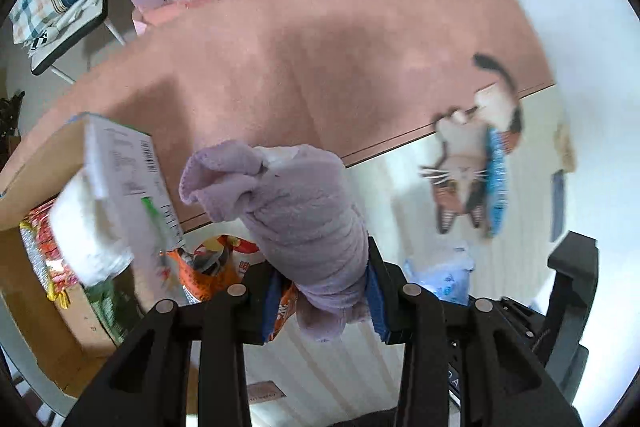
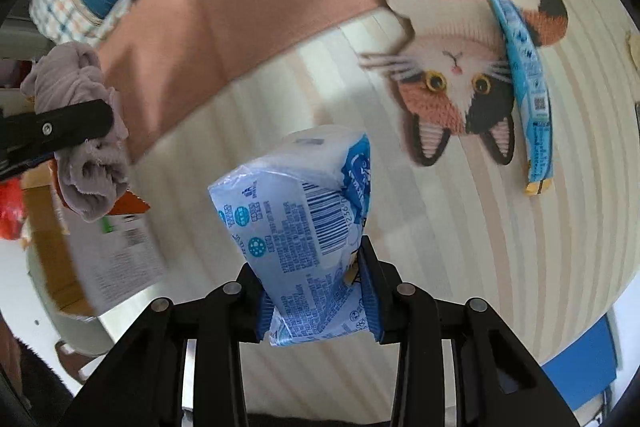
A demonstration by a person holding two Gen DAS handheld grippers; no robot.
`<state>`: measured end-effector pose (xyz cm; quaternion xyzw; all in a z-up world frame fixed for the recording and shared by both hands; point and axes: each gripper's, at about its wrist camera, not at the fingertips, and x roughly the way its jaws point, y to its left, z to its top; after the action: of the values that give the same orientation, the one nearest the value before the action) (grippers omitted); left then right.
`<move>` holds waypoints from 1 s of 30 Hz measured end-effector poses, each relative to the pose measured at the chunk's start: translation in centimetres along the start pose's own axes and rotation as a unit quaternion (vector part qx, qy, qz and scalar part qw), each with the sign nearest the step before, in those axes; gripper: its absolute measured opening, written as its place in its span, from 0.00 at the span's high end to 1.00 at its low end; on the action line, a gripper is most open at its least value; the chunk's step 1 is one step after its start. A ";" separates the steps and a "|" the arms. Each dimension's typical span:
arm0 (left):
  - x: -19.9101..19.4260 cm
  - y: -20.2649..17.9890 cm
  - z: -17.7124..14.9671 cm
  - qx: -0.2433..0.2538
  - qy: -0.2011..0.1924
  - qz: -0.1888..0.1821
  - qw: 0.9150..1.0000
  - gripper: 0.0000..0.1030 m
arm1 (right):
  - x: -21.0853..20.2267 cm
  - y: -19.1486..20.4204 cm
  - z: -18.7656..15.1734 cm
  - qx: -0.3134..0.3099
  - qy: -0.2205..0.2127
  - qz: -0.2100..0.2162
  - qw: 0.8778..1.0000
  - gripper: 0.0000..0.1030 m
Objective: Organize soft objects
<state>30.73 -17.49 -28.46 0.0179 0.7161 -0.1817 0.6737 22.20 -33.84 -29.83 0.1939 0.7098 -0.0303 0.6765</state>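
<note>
Clenched in my left claw [image 1: 320, 291] is a lilac fleece cloth [image 1: 296, 211], bunched and lifted clear of the striped bed sheet [image 1: 340, 359], with an open cardboard box [image 1: 36, 183] of snack packets just to its left. My right claw [image 2: 318, 291] grips a blue-and-white tissue pack [image 2: 296, 223], held above the same sheet. Further right, a cat-shaped mat [image 2: 460, 67] lies flat with a slim blue packet [image 2: 524, 75] resting across it.
</note>
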 end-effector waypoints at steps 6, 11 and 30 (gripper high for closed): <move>-5.0 2.9 0.3 -0.014 -0.028 -0.019 0.999 0.67 | -5.0 5.8 -1.6 -0.057 -0.041 -0.006 0.997 0.63; 0.1 3.2 0.9 -0.015 0.031 -0.021 0.999 0.67 | -1.1 7.9 -1.1 -0.054 -0.026 -0.062 0.996 0.63; 7.5 -1.0 2.0 0.037 0.121 0.003 0.992 0.50 | 5.1 0.7 -1.2 0.012 0.014 -0.057 0.998 0.62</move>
<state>31.71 -20.61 -35.52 0.0671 0.7852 -0.2028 0.5813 21.22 -31.59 -34.55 0.1614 0.7285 -0.0748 0.6616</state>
